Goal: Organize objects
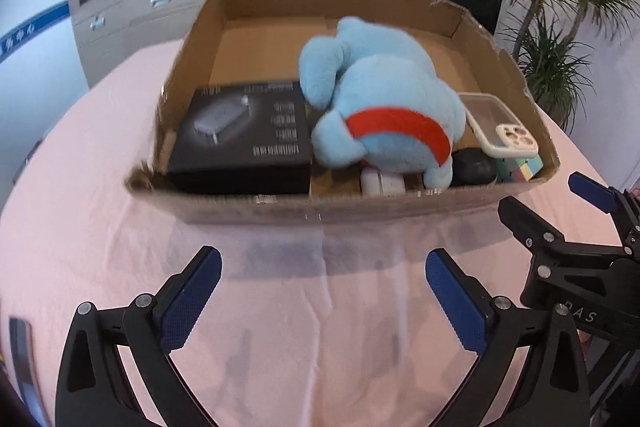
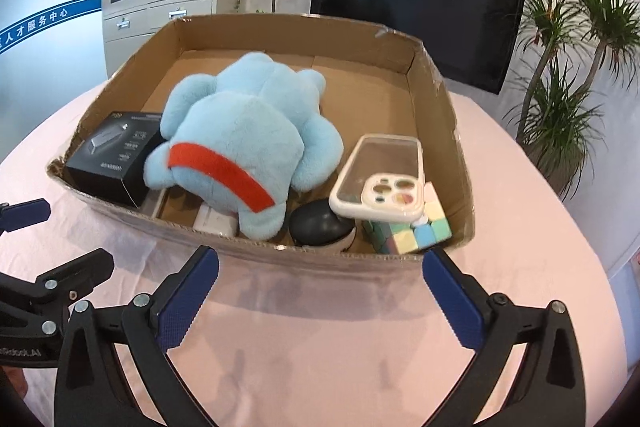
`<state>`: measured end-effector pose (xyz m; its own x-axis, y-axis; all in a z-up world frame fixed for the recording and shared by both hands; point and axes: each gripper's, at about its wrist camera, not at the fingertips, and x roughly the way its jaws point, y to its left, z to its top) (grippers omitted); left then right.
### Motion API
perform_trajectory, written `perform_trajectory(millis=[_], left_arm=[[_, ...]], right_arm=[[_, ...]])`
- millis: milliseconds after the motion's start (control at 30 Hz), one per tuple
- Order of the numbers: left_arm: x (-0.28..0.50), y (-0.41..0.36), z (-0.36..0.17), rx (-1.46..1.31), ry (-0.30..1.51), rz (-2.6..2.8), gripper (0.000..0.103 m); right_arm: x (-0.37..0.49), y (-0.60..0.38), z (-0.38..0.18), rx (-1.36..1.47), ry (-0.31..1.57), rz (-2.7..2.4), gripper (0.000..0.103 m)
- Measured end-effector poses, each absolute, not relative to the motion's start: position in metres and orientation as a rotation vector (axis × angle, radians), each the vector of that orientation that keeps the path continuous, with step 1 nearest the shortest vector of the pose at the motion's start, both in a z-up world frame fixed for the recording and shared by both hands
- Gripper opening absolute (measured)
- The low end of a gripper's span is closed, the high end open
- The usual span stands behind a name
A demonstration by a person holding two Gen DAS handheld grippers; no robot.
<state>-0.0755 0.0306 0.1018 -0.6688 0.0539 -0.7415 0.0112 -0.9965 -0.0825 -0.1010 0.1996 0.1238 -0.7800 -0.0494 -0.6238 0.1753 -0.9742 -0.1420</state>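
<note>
While my left hand-held gripper [image 1: 322,291] and right hand-held gripper [image 2: 320,291] gape empty, the cardboard box [image 2: 456,155] just ahead holds a blue plush toy [image 2: 244,131].

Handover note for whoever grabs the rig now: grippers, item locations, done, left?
Left gripper: open, holding nothing, over the pink cloth short of the box.
Right gripper: open, holding nothing, same spot.
Cardboard box holds the blue plush, black carton, phone resting on the cube puzzle, dark round item, and a white item.
Done: all visible items boxed.
Left: nothing visible outside; check the table.
</note>
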Motion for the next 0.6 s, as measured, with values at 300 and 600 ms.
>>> perform_trajectory(millis=[300, 600], left_arm=[[-0.05, 0.049, 0.05, -1.465, -0.055, 2.787, 0.103], [-0.025, 0.051, 0.033, -1.456, -0.087, 2.857, 0.103]], right_arm=[[-0.083, 0.23, 0.084, 1.205, 0.179, -2.792, 0.102], [-0.052, 0.239, 0.045, 1.343, 0.106, -2.7, 0.102]])
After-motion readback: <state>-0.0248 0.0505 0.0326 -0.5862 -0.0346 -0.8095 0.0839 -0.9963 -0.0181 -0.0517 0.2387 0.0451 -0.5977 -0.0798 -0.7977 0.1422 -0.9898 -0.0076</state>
